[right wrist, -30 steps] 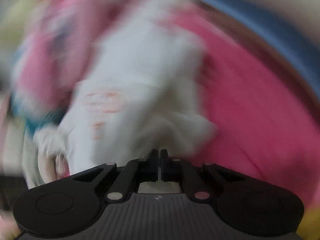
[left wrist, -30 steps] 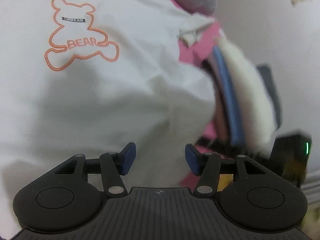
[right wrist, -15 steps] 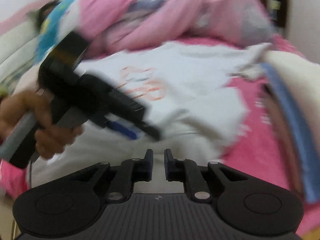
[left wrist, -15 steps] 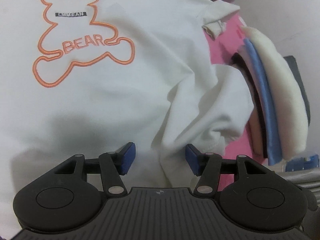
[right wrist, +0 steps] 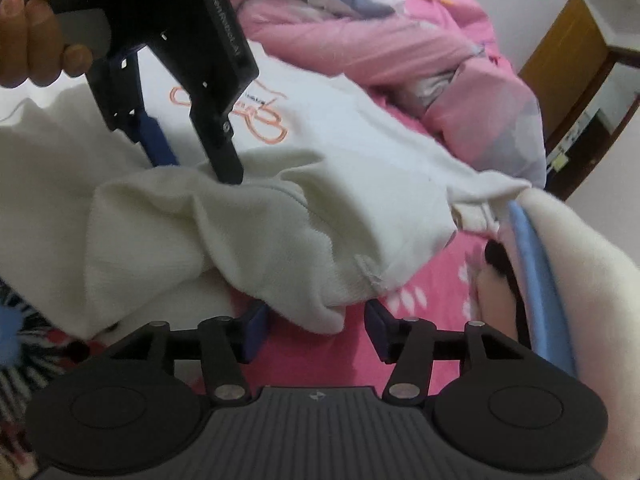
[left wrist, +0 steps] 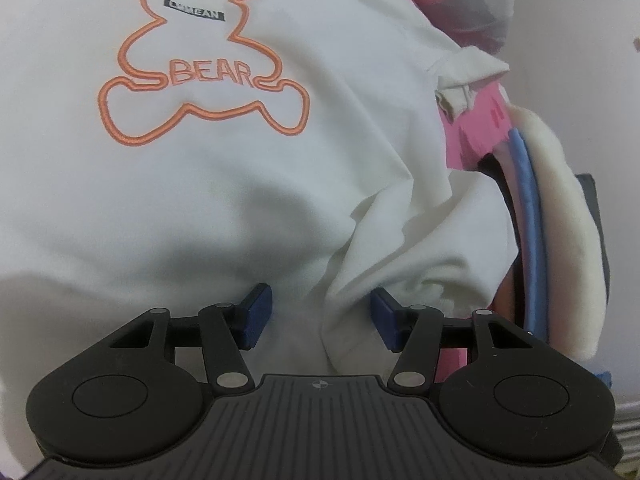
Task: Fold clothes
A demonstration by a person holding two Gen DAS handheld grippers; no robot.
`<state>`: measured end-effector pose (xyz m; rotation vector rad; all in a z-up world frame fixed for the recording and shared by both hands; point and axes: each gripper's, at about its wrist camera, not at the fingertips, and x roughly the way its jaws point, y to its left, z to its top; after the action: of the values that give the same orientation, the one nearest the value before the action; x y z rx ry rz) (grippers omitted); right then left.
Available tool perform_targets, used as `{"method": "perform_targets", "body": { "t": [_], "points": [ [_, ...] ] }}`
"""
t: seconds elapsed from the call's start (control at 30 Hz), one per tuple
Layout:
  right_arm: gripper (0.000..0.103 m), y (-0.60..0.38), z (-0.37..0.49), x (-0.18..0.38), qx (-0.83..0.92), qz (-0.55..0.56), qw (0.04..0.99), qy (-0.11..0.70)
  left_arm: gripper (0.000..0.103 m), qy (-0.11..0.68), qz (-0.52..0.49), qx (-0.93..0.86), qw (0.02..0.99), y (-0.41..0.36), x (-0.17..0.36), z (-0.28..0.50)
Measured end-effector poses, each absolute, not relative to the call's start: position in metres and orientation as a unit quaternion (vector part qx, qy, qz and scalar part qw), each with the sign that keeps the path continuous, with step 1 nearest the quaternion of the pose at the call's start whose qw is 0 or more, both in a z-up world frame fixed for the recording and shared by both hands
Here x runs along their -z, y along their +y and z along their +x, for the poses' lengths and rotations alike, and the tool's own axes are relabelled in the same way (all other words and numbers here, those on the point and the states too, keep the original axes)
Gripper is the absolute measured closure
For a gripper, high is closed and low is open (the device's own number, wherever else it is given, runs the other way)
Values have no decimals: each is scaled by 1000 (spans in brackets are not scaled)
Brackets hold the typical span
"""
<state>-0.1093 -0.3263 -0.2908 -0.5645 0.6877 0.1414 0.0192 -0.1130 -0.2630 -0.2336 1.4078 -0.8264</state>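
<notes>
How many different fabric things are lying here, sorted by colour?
White: 1, the bear sweatshirt.
Pink: 2, the bedsheet and the crumpled quilt.
Cream: 1, a folded item.
Blue: 1, a folded item.
Total: 5, as far as visible.

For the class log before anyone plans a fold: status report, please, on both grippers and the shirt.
Left gripper open over a sleeve fold. Right gripper open, sleeve cuff at its fingers. White bear sweatshirt spread on the pink bedsheet, unfolded. Folded stack close on the right.

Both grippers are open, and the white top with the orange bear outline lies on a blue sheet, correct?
Not quite. The sheet is pink, as the right wrist view shows. The rest holds: left gripper and right gripper are open, and the white top carries the orange bear outline.
</notes>
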Motion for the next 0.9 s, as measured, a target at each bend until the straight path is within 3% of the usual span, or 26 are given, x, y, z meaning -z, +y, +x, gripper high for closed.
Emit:
{"method": "perform_targets", "body": {
  "t": [0.07,0.13,0.2,0.33,0.6,0.9],
  "points": [
    [76,-328,-113,284,-64,-284,904,314,48,627,-115,361,681,-110,263,19],
    [91,-333,-115,271,-62,-272,913,298,48,628,-126,352,683,-107,261,18],
    [98,-337,-116,255,-65,-247,922,289,48,628,-134,342,686,-105,259,18],
    [100,-353,-118,209,-78,-157,934,313,48,623,-144,333,693,-100,248,13],
    [103,-427,-139,130,-24,124,909,397,47,608,-118,399,676,-118,219,-12],
    [103,-460,-154,238,93,68,828,549,47,610,0,414,676,-165,248,-50]
  ]
}}
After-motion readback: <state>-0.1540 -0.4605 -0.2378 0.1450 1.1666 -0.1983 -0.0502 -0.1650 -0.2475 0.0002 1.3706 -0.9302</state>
